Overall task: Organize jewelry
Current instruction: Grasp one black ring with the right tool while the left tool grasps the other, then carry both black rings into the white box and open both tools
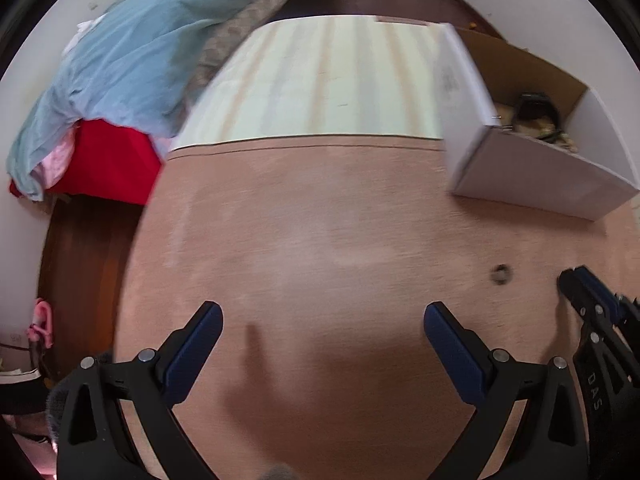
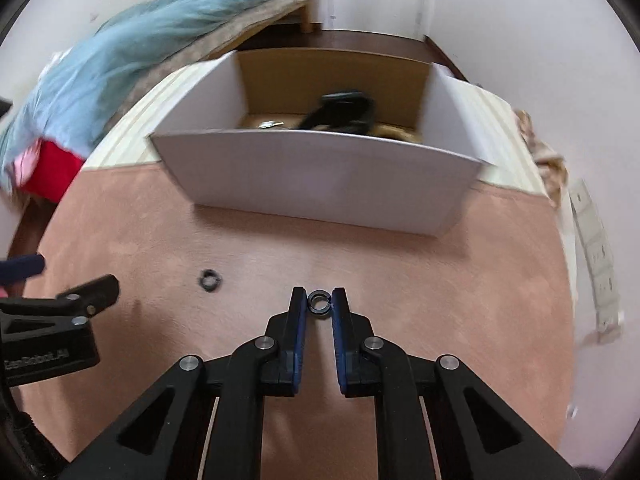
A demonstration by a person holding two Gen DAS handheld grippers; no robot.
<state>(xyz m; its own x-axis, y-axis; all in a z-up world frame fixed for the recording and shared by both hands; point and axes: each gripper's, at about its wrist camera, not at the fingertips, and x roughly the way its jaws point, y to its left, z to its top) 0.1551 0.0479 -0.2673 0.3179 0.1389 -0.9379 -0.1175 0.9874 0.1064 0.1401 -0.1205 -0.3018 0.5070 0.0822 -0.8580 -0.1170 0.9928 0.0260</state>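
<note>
My right gripper [image 2: 319, 300] is shut on a small dark ring [image 2: 319, 301], held between its fingertips above the pink table top [image 2: 360, 264]. A second dark ring [image 2: 208, 280] lies on the table to its left; it also shows in the left wrist view [image 1: 500, 274]. My left gripper [image 1: 323, 316] is open and empty over the bare table, left of that ring. An open white cardboard box [image 2: 320, 172] stands behind, holding a black item [image 2: 344, 114] and some gold pieces.
The box also shows at the right in the left wrist view [image 1: 536, 176]. A striped pale mat [image 1: 332, 80] covers the table's far part. A bed with a blue blanket [image 1: 120, 60] and red cloth [image 1: 108, 160] lies to the left. A power strip [image 2: 596, 252] lies at the right.
</note>
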